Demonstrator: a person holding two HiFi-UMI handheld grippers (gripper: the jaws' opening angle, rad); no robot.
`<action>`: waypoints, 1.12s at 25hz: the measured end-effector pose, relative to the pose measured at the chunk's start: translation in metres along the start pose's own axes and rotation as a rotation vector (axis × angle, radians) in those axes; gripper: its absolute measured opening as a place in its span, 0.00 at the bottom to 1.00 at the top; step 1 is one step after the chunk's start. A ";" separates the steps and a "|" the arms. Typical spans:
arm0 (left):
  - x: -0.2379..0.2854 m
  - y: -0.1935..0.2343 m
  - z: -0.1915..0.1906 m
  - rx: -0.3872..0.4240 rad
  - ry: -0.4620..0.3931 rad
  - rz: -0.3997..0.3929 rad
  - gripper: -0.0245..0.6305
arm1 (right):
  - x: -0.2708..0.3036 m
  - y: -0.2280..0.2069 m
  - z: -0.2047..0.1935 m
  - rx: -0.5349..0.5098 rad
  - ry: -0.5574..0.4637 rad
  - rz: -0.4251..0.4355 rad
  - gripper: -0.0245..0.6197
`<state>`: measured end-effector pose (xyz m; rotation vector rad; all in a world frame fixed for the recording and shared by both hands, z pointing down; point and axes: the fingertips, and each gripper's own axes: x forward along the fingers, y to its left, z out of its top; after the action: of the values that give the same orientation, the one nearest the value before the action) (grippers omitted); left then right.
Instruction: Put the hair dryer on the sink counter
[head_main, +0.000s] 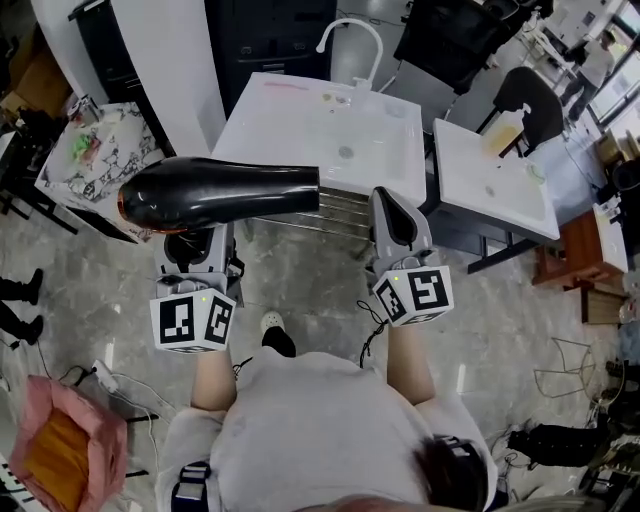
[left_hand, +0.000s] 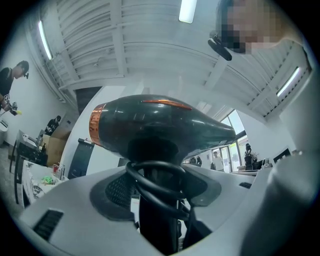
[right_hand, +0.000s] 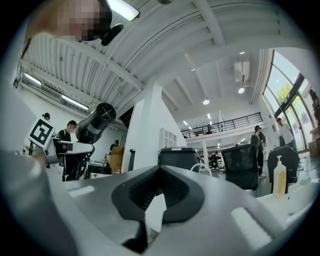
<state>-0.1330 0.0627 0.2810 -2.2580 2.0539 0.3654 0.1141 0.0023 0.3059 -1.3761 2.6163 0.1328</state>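
Observation:
A black hair dryer (head_main: 215, 192) with an orange ring at its rear lies level in the air, nozzle pointing right. My left gripper (head_main: 195, 242) is shut on its handle from below. In the left gripper view the hair dryer (left_hand: 160, 127) fills the middle, and its handle with the coiled cord sits between the jaws of the left gripper (left_hand: 156, 200). My right gripper (head_main: 392, 215) hangs beside it, shut and holding nothing. The right gripper (right_hand: 159, 194) points level into the room, with the hair dryer (right_hand: 95, 122) seen far to its left. The white sink counter (head_main: 290, 125) with its faucet (head_main: 352, 38) stands ahead of both grippers.
A second white counter (head_main: 490, 185) with a soap bottle (head_main: 505, 128) stands to the right, next to a black chair (head_main: 530, 98). A cluttered table (head_main: 95, 160) is at the left. A pink bag (head_main: 62, 440) and cables lie on the floor.

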 end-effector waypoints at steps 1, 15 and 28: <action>0.009 0.007 -0.001 -0.003 0.001 -0.004 0.46 | 0.010 0.000 -0.002 -0.001 0.002 -0.003 0.05; 0.108 0.089 -0.011 -0.011 0.018 -0.065 0.46 | 0.124 0.006 -0.024 -0.010 0.002 -0.060 0.05; 0.153 0.128 -0.040 -0.046 0.058 -0.095 0.46 | 0.166 0.005 -0.051 -0.014 0.040 -0.106 0.05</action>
<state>-0.2419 -0.1079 0.3004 -2.4103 1.9750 0.3486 0.0119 -0.1368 0.3222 -1.5347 2.5718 0.1104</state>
